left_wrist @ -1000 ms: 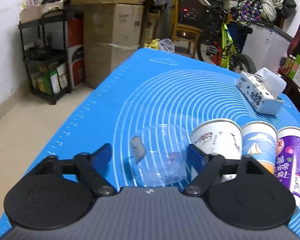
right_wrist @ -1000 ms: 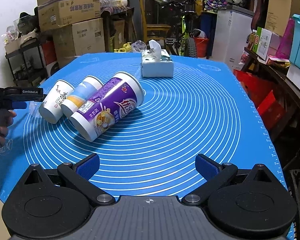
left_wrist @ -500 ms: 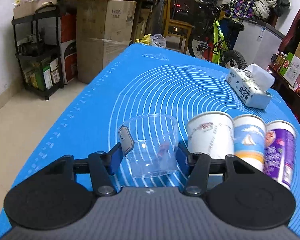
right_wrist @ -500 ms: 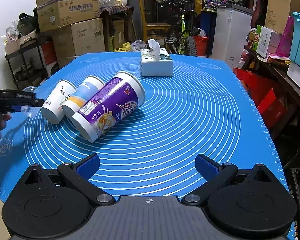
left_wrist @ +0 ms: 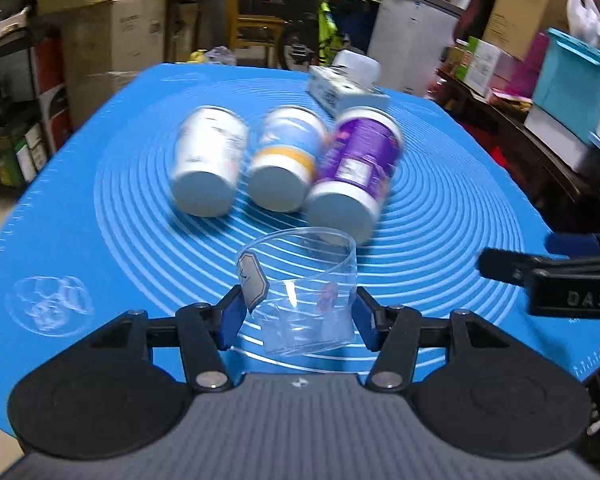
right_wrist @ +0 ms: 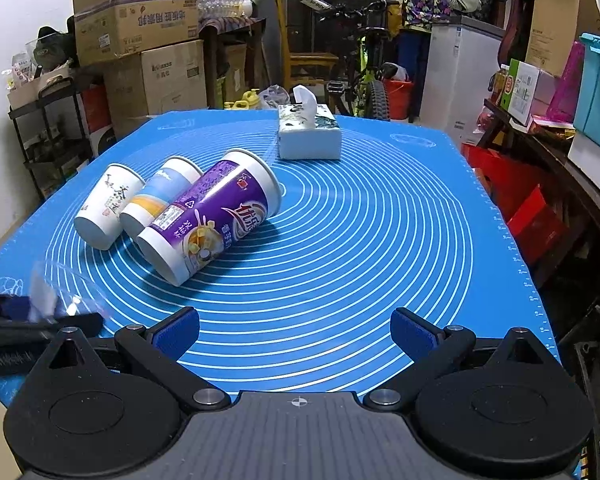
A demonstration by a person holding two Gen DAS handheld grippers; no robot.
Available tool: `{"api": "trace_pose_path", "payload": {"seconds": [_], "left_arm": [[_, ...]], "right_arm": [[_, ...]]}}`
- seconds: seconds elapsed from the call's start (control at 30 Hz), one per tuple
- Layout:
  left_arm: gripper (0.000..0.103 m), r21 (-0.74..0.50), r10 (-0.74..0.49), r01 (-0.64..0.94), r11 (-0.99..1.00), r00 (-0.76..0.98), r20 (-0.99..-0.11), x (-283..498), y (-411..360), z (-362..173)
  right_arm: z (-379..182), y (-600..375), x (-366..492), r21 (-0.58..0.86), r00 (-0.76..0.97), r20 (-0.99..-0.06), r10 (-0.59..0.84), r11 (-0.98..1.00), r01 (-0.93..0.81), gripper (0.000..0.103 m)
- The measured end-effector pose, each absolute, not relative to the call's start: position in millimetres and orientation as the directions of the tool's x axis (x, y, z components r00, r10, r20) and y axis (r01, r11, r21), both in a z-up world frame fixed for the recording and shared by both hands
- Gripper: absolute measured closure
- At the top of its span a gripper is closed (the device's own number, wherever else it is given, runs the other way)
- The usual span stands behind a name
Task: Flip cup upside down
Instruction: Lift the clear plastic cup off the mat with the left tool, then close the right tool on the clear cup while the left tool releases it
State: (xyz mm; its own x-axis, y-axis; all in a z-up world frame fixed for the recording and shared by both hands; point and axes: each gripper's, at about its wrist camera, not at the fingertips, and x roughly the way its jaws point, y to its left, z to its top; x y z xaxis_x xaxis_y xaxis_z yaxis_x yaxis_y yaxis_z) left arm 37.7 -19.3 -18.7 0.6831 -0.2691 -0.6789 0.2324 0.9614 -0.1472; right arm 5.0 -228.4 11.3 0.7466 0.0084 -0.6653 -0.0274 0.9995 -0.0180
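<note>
Clear cup (left_wrist: 300, 292): clamped between my left fingers (left_wrist: 233, 312), tilted above the blue surface (left_wrist: 440, 208); my right fingers (right_wrist: 176, 332) spread wide, paper cups (right_wrist: 204, 216) at 11 o'clock.

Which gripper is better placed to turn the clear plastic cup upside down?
Left: the left gripper already clamps the clear plastic cup; the right gripper is open and empty.

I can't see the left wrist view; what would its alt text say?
The left claw grips a clear plastic cup above a blue mat. Three paper cups lie on their sides beyond it.
</note>
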Motion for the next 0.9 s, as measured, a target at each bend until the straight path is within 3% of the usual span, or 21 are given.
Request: {"api": "trace_pose_path", "payload": {"seconds": [0.33,0.43,0.47,0.9], "left_arm": [[0.043,-0.177,-0.268,0.202,0.963,0.672,-0.690,38.7,-39.6,-40.2],[0.018,-0.151,-0.231,0.177,0.973,0.685,-0.691,35.7,-37.6,-39.6],[0.015,-0.153,-0.230,0.171,0.973,0.690,-0.686,34.3,-36.1,-39.9],[0.012,-0.170,-0.280,0.226,0.959,0.675,-0.682,18.0,-28.2,-26.8]], "right_arm": [[4.9,-228.7,8.2,-0.031,0.723,-0.691,0.009,0.999,-0.042,0.002],[5.4,-231.6,7.7,-0.028,0.723,-0.691,0.005,0.999,-0.033,0.002],[5.7,-232.8,8.1,-0.025,0.722,-0.692,0.005,0.999,-0.030,0.002],[9.3,-232.9,7.7,-0.058,0.714,-0.700,0.009,0.996,-0.069,0.002]]}}
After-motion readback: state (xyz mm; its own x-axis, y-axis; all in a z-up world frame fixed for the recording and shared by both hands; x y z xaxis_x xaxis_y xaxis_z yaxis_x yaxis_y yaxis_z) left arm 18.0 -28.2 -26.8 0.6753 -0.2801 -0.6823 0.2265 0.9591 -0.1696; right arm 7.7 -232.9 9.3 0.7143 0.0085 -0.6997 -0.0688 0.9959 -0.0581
